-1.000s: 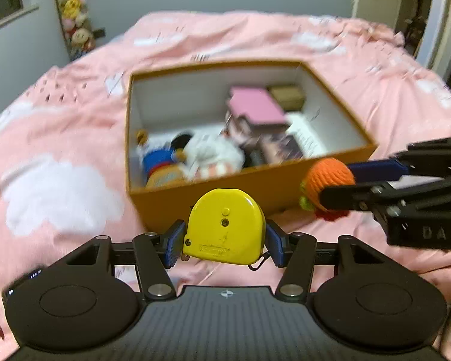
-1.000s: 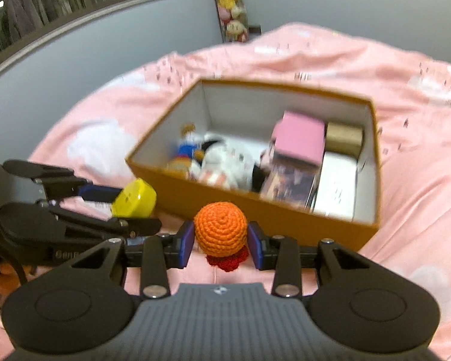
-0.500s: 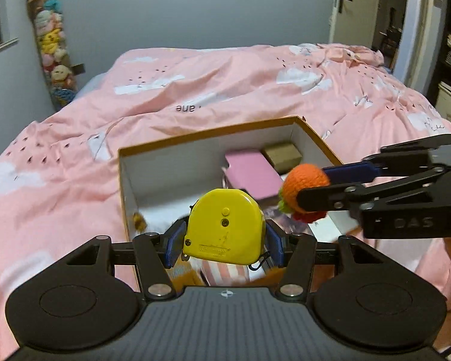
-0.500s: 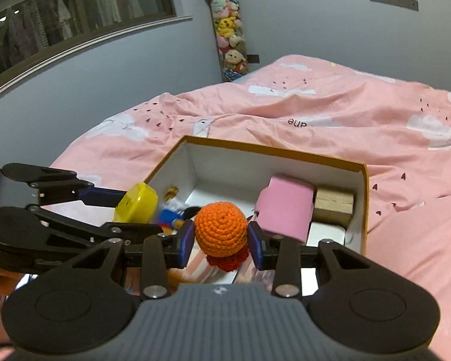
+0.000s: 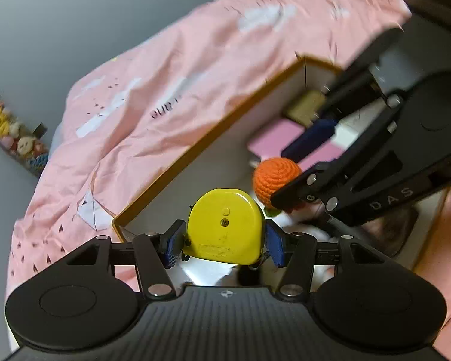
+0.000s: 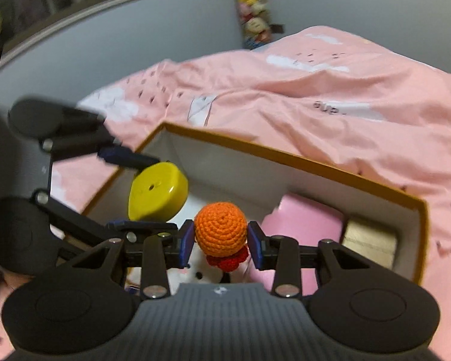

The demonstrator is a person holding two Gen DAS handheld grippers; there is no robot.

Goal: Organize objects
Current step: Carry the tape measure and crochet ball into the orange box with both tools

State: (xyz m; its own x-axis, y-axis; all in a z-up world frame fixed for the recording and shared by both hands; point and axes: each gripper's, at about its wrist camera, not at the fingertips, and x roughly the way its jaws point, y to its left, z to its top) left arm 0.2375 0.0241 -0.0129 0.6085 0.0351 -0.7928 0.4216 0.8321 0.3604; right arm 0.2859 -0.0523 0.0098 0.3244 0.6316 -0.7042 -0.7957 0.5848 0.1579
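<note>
My left gripper (image 5: 225, 242) is shut on a yellow tape measure (image 5: 225, 227), seen also from the right wrist as the tape measure (image 6: 157, 192) over the left end of the box. An orange crocheted ball (image 6: 220, 232) with a red base sits clamped in my right gripper (image 6: 221, 245); from the left wrist the ball (image 5: 275, 178) shows at the right. Both hang over the open orange box (image 6: 312, 162) with white inner walls, which lies on the pink bed. The left wrist view is rolled.
Inside the box lie a pink case (image 6: 303, 225), a tan block (image 6: 371, 239), a white plush toy (image 6: 201, 273) and other small items. Pink bedding (image 6: 330, 90) with white clouds surrounds the box. A hanging row of plush toys (image 6: 254, 15) is on the grey wall.
Both grippers have moved from in front of the box's near wall to above its inside, still gripping their objects. The left gripper has rolled, so its view is now tilted.
</note>
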